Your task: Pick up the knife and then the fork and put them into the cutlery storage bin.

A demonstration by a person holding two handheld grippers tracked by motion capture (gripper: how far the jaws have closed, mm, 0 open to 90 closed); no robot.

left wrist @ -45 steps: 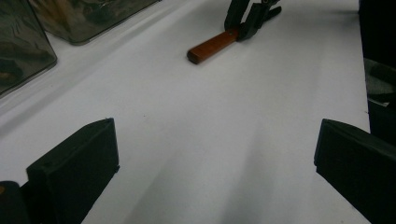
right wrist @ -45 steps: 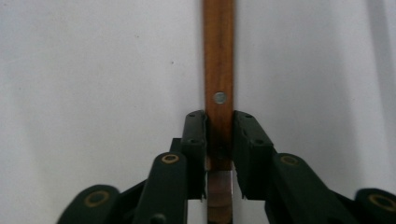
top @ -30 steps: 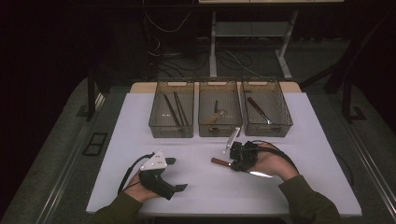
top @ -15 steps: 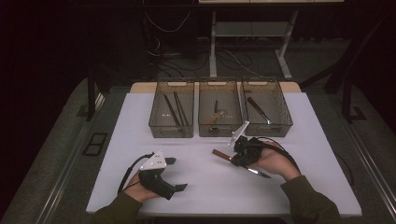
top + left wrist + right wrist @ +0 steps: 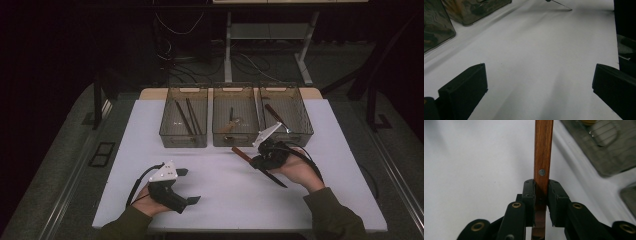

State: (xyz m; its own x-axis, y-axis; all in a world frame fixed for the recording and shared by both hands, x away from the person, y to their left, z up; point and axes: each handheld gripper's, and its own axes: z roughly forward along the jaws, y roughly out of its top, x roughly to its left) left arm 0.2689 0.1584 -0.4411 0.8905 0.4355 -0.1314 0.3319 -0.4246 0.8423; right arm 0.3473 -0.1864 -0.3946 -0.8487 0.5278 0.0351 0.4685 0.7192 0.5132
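A knife with a brown wooden handle (image 5: 241, 153) and a dark blade lies slanted in my right gripper (image 5: 260, 159), just in front of the bins. In the right gripper view the jaws are shut on the riveted handle (image 5: 543, 150), and the right gripper (image 5: 541, 188) clamps it from both sides over the white table. My left gripper (image 5: 189, 186) rests on the table at the near left, held in a hand. Its jaws stand wide apart with nothing between them. In the left gripper view the left gripper (image 5: 539, 77) faces bare tabletop, with the knife's blade tip (image 5: 564, 6) far ahead.
Three clear bins stand in a row at the table's far side: the left bin (image 5: 170, 135) with dark sticks, the middle bin (image 5: 235, 139) with a small utensil, the right bin (image 5: 302, 131) with a brown-handled utensil. White tabletop (image 5: 220, 195) lies between the hands.
My right gripper has moved away from the person and to the right, toward the bins, with the knife held in it and slightly raised. The left gripper has stayed put.
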